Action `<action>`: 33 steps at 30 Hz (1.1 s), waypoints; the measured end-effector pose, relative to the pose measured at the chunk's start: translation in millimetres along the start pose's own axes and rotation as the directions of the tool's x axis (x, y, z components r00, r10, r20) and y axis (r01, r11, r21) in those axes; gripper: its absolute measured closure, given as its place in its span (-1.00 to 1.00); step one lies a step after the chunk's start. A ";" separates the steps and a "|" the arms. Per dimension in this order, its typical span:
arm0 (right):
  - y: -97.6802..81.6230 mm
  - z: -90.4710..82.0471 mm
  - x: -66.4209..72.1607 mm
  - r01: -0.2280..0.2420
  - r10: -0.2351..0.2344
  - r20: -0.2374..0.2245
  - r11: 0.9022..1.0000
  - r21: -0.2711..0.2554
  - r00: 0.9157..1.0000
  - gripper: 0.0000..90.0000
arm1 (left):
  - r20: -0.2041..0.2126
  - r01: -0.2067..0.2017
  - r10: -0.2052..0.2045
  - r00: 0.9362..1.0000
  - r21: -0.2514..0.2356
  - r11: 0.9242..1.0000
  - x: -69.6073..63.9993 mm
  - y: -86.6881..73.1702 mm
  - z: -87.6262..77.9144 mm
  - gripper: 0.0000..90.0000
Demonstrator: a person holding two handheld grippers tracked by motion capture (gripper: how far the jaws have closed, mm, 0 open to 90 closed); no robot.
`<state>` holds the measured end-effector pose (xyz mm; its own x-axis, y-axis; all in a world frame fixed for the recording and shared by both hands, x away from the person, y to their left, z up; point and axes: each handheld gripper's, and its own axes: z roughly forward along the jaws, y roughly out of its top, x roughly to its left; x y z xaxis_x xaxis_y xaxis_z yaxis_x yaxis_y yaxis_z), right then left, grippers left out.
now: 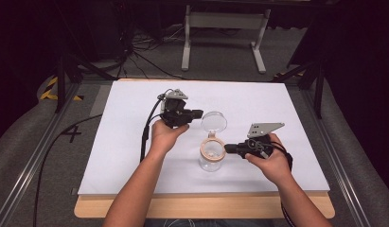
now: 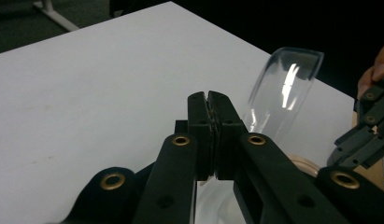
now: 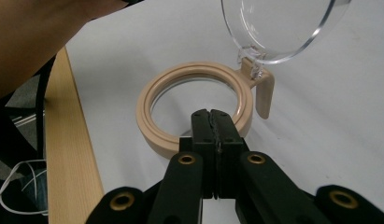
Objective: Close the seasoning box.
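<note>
- Jar (image 1: 211, 161): clear glass with a tan ring (image 3: 180, 88) round its mouth, standing upright on the white table (image 1: 126, 142), near the middle and toward the person's side.
- Lid (image 1: 214, 121): clear, round, hinged to the ring and swung up and back, so the jar's mouth is uncovered. In the left gripper view it shows edge-on and tilted (image 2: 285, 91).
- Something small and pale lies in the jar's bottom; too small to tell what.
- Left gripper (image 1: 196, 113): held above the table just left of the lid, its jaws pressed together with nothing seen between them (image 2: 209, 100). Whether its tip touches the lid I cannot tell.
- Right gripper (image 1: 228, 149): at the jar's right side, jaws closed flat against each other (image 3: 212, 116), their tip at the near edge of the ring. Whether anything is pinched there I cannot tell.
- A wooden board (image 1: 206, 205) shows under the table's white sheet along the near edge.
</note>
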<state>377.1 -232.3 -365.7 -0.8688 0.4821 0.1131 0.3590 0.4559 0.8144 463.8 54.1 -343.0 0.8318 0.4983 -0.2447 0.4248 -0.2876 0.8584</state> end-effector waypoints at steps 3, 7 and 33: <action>1.4 -1.1 -1.4 -0.013 0.013 0.004 1.000 -0.025 1.000 1.00 | -0.012 -0.024 0.025 1.000 0.017 1.000 -5.9 1.7 0.4 0.95; 5.1 1.5 -0.3 -0.024 0.023 -0.004 0.999 -0.048 1.000 1.00 | -0.009 -0.021 0.021 1.000 0.013 1.000 -7.8 1.4 -0.7 0.94; 7.4 7.5 4.6 -0.029 0.027 -0.064 0.999 -0.027 0.998 1.00 | 0.044 -0.122 0.117 0.992 0.158 0.980 -35.1 0.9 -15.8 0.89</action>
<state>378.3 -221.1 -363.5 -0.8787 0.4456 0.1714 0.3748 0.4215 0.8258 429.3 49.2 -326.5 0.8906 0.4248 -0.1625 0.3710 -0.4717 0.7999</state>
